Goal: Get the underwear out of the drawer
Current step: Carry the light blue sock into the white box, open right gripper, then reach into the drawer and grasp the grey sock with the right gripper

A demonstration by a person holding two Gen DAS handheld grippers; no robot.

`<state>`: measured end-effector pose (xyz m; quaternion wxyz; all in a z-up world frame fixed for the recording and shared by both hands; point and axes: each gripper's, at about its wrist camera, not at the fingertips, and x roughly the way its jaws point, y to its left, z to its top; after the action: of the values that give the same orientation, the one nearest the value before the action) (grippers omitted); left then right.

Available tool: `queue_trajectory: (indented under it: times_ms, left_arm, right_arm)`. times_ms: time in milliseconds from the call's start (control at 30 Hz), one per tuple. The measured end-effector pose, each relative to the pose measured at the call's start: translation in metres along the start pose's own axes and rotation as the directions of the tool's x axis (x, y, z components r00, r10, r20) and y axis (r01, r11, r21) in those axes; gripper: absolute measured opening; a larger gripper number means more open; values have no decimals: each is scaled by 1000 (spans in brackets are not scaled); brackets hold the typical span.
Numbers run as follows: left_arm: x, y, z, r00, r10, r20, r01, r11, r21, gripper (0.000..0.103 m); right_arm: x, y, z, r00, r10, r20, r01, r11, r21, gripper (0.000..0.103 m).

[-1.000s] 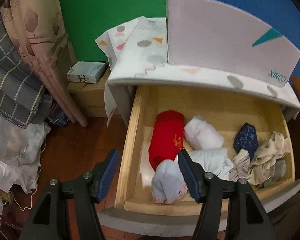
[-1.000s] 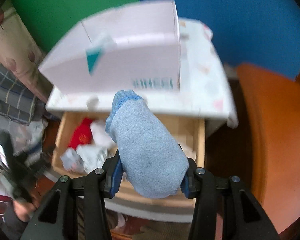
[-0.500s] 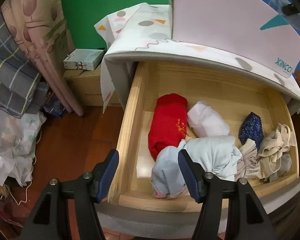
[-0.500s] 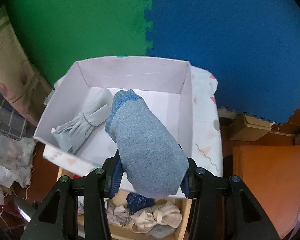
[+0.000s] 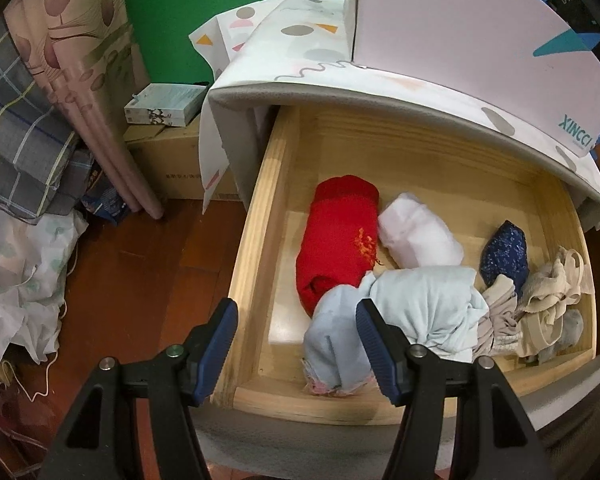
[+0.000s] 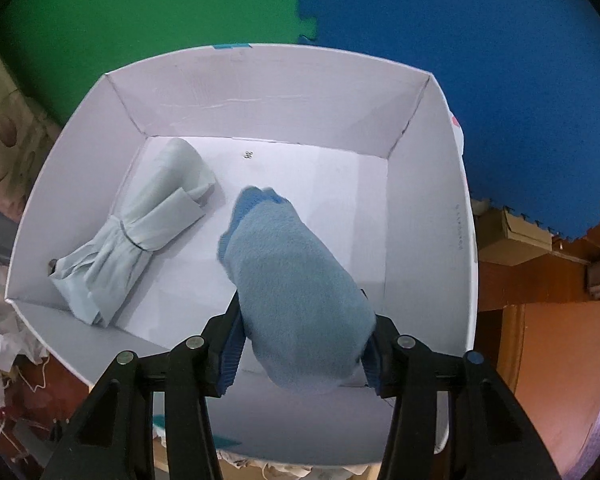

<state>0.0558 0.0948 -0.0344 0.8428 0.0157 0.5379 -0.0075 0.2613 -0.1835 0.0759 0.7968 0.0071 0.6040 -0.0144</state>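
The right gripper, clamped on a rolled blue pair, hangs over the white box where one pale pair lies at nine o'clock, while the left gripper, jaws apart and empty, hovers over the drawer, with several pairs left inside.

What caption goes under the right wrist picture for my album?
Right gripper holds rolled blue underwear over a white box with one pale green piece inside.

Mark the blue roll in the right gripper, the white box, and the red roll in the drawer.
blue roll (image 6: 300, 296), right wrist view, middle of its body
white box (image 6: 428, 216), right wrist view, inner right wall
red roll (image 5: 338, 240), left wrist view, middle of its top
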Motion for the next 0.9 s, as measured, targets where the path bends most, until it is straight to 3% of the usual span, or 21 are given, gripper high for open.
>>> queue_trajectory:
  times_ms: [33,100,133,267,467,667,767,900]
  left_arm:
    - [0,0,0,1000,-2,-1,2,1000,1,63]
    - [0,0,0,1000,0,-1,0,1000,4,63]
    - [0,0,0,1000,-4,-2,4,1000,7,63]
    - [2,0,0,1000,-19,-10,19,1000,6,63]
    - [2,3,-1,999,-46,-13,46,999,-18,63]
    - [-1,2,-2,999,-43,1,43,999,-16,63]
    - [-2,2,-2,999,-41,2,41,999,-16,63]
    - [-2,3,-2,999,-41,2,41,999,-19,63]
  right_arm:
    - [1,0,0,1000,5,6,-5,1000,8,50]
    - [-3,-1,0,1000,10,28,-11,1000,19,67]
    - [-6,-1,-1,999,15,40,-16,1000,25,69]
    - [-34,0,-13,997,26,72,-25,1000,-8,69]
    - [-71,3,-68,998,58,37,-54,993,-107,69]
    - [-58,0,-136,996,40,-86,-53,988,-147,69]
    - [-31,-5,-166,983,35,-180,-60,989,-134,69]
    - [16,-12,-204,951,27,-308,-63,992,-108,69]
